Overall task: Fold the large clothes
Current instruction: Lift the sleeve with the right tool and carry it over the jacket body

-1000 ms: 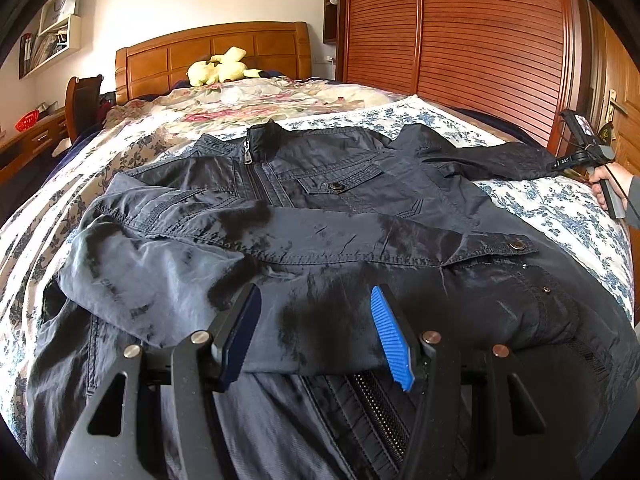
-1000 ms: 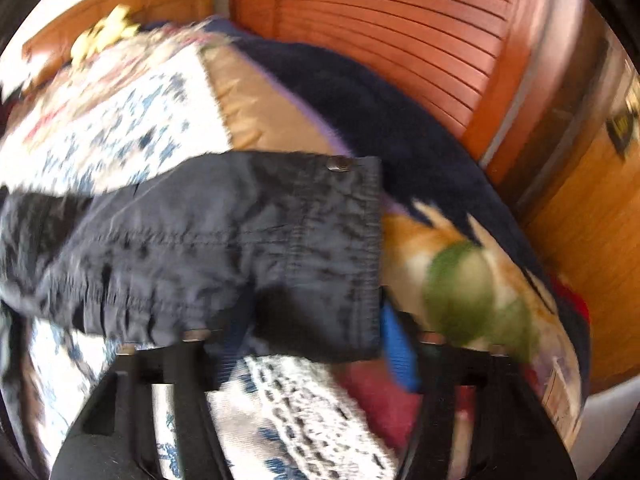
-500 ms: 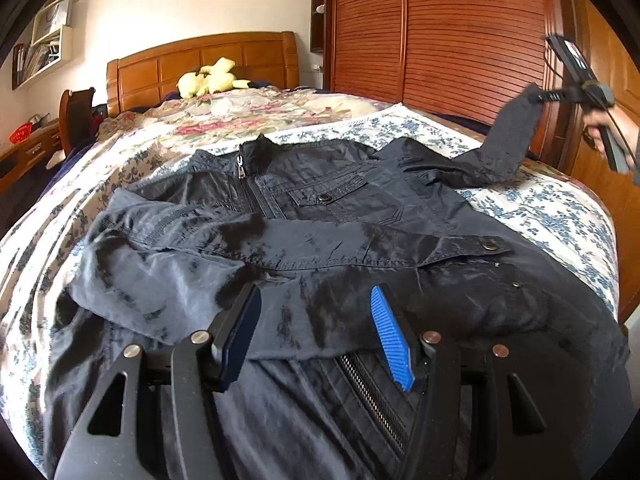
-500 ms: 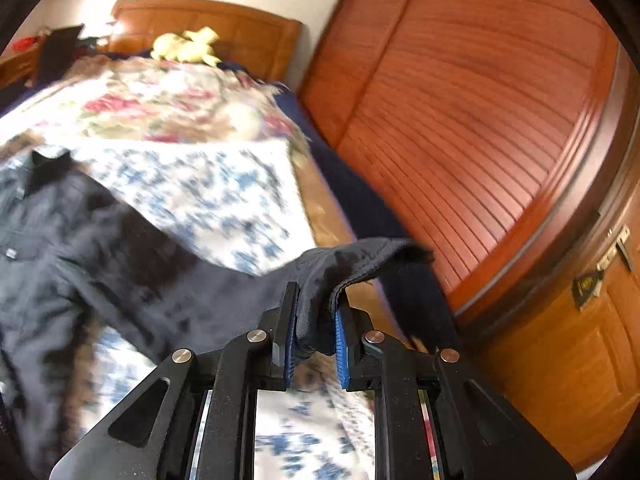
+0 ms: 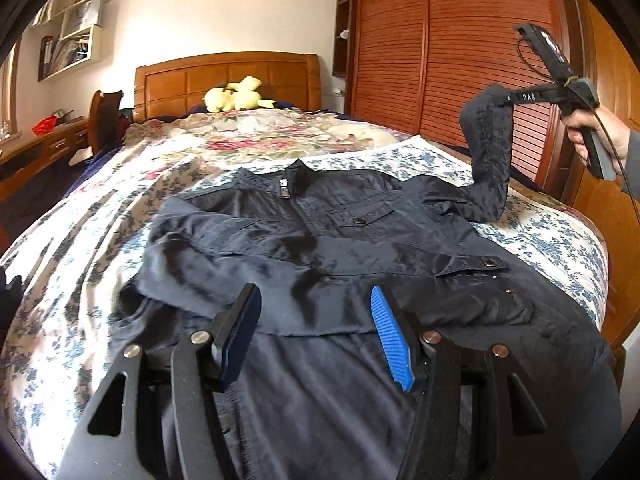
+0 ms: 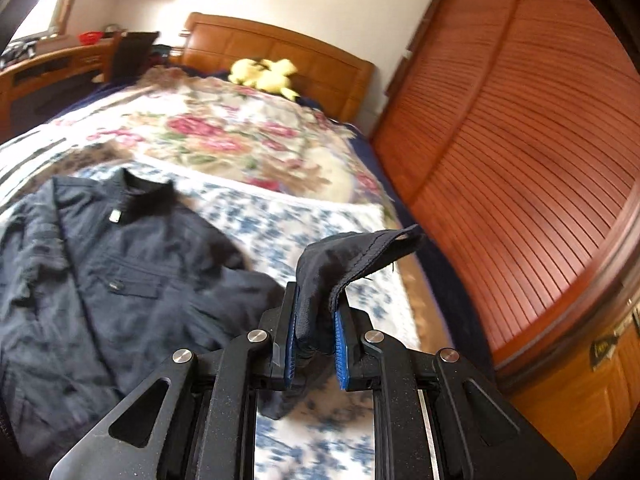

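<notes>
So far the jacket (image 5: 340, 248) lies face up on the bed (image 5: 552, 236) with one sleeve folded across its chest, the right gripper (image 6: 316, 320) clamped on the other sleeve's cuff (image 6: 352, 252) held aloft, the left gripper (image 5: 316, 336) hovering, jaws apart and empty, and that sleeve and the body fold left.

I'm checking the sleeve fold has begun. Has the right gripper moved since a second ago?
Yes. In the left wrist view the right gripper, shut on the sleeve cuff, rose from the bed up against the wardrobe door.
</notes>
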Tool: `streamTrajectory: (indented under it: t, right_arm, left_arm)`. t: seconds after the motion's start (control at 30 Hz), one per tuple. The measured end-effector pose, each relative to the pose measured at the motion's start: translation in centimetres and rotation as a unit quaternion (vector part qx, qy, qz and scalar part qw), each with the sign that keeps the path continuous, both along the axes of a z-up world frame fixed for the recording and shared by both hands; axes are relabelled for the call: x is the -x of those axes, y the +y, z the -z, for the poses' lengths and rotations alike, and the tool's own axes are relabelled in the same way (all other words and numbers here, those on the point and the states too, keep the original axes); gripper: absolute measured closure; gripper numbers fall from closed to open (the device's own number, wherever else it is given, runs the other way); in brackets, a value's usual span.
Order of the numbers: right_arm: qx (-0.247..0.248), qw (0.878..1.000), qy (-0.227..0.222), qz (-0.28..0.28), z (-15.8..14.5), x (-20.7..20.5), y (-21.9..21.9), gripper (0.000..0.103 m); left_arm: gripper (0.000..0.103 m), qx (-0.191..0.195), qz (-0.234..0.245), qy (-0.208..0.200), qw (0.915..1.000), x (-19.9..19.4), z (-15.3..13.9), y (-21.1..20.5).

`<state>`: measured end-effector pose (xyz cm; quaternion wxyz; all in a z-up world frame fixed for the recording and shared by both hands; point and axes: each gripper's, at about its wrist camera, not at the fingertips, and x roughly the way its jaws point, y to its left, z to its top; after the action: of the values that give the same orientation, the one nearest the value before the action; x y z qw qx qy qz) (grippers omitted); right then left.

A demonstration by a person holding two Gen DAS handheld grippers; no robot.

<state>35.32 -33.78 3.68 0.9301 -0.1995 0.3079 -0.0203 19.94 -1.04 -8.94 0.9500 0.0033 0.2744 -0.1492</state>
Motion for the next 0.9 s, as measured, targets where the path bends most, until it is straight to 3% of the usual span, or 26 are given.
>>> streamTrajectory:
  t: [0.33,0.53,0.7,0.9]
  right_arm:
    - [-0.032,0.993,-0.022,-0.116,-2.7,0.4,11.5,0.091]
    - [-0.059,0.977,-0.043,-0.202,-4.4,2.7,18.1,0.091]
    - [-0.074,0.964,-0.049,-0.249,-4.8,5.0,21.0,0.091]
    - [-0.078,0.961,-0.021,-0.266,-3.0,6.2,22.1,0.091]
  left_arm:
    - [0.047,-0.002,-0.030,-0.004,0.9995,1.2,-0.3,3.0]
    - [0.047,-0.001,-0.047,-0.006,0.9989,1.6,-0.5,4.5]
    - [0.047,-0.001,-0.059,-0.005,0.9983,1.8,-0.4,5.6]
    - [0.047,0.003,-0.068,-0.005,0.9977,1.8,-0.4,6.3]
